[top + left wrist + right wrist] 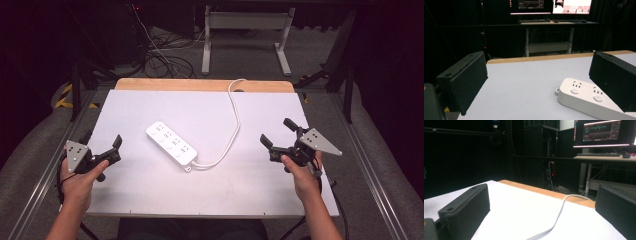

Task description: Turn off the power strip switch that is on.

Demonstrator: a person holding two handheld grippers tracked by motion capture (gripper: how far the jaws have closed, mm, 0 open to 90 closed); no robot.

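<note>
High view: a white, matte table with a wooden strip along its far edge carries a white power strip. The strip is a flat, rounded bar of smooth plastic, lying diagonally near the table centre. Its round white cable curves away over the far edge. The left gripper rests at the left edge, jaws spread, nothing between them. The right gripper rests at the right edge, jaws likewise released and empty. Each carries a grey triangular plate. Both stand well apart from the strip.

Left gripper view: two black, block-shaped jaws with a fine-grained surface stand wide apart. The strip lies ahead at right, its end partly behind the right-hand jaw.

Right gripper view: ribbed black jaws stand wide apart; the cable runs between them across the table, untouched.
</note>
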